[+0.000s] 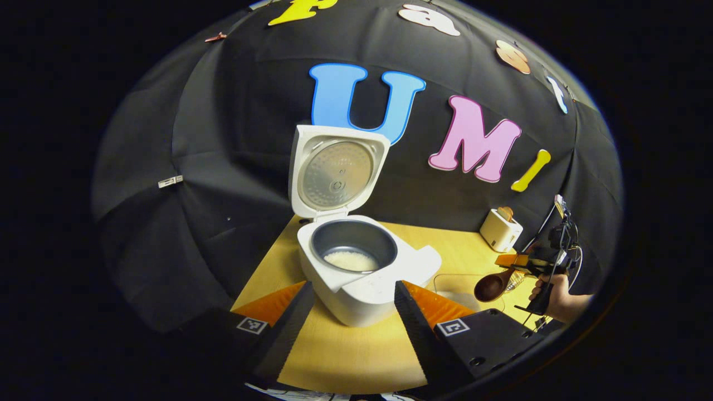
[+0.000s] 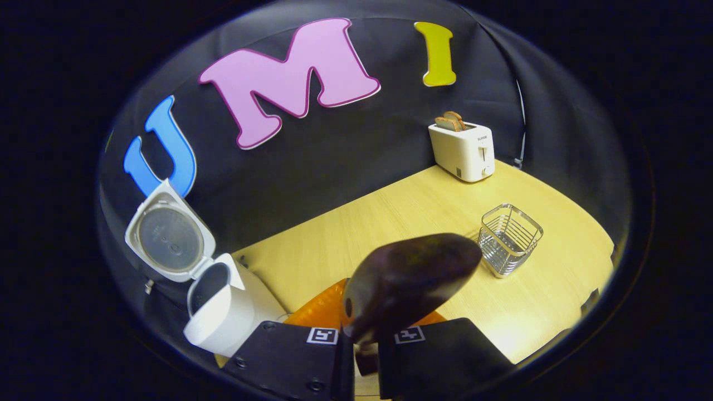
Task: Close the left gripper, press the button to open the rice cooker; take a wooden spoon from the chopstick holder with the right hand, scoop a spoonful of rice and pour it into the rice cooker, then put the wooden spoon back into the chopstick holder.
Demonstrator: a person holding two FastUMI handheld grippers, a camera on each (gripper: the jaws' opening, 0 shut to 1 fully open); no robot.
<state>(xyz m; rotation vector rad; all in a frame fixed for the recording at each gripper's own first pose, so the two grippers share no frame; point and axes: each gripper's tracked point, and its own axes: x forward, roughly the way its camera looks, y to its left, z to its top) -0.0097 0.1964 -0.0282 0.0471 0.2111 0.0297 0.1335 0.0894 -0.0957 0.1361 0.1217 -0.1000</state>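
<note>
The white rice cooker stands open just past my left gripper, its lid upright and some rice in the grey pot. My left gripper's fingers stand wide apart on either side of the cooker's front, holding nothing. At the right, a hand holds my right gripper, which is shut on the wooden spoon. In the right gripper view the spoon's dark bowl sticks up from my right gripper, above the table. The wire chopstick holder stands to its right. The cooker is at the lower left.
A white toaster with bread in it stands at the back of the wooden table, near the cloth wall. A faint clear container lies on the table between the cooker and the spoon.
</note>
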